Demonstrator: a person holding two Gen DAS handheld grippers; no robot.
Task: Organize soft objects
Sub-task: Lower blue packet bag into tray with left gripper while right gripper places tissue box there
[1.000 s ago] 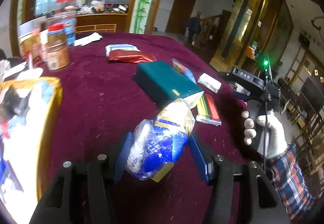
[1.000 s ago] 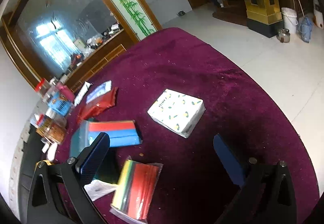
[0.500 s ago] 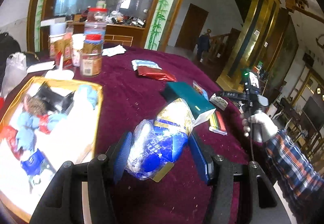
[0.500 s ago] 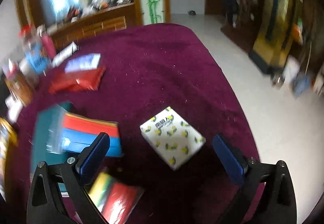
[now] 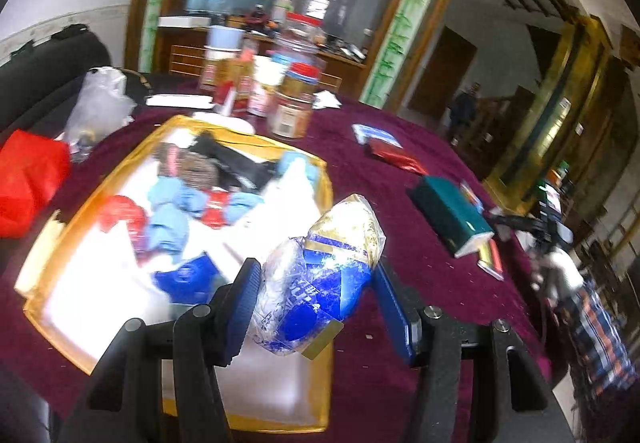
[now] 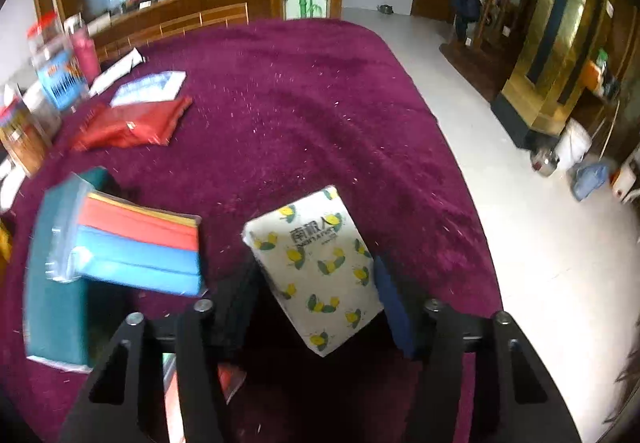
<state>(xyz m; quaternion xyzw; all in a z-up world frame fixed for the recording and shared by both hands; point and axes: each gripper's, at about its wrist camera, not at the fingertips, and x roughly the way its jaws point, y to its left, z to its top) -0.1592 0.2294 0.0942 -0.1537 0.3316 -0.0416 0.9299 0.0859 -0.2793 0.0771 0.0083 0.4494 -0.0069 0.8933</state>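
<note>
Tray [image 5: 326,179] lies just left of my left gripper [image 5: 316,299], which clamps the crinkly bag [image 5: 320,271]; my right gripper [image 6: 316,283] has just been closing around the tissue pack [image 6: 316,263].

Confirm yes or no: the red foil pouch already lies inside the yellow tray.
No. The red foil pouch lies on the maroon tablecloth, apart from the yellow tray, beside a blue-and-white packet.

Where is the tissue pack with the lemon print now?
In the right wrist view, the lemon-print tissue pack sits between the right gripper fingers, just right of the coloured paper pack.
</note>
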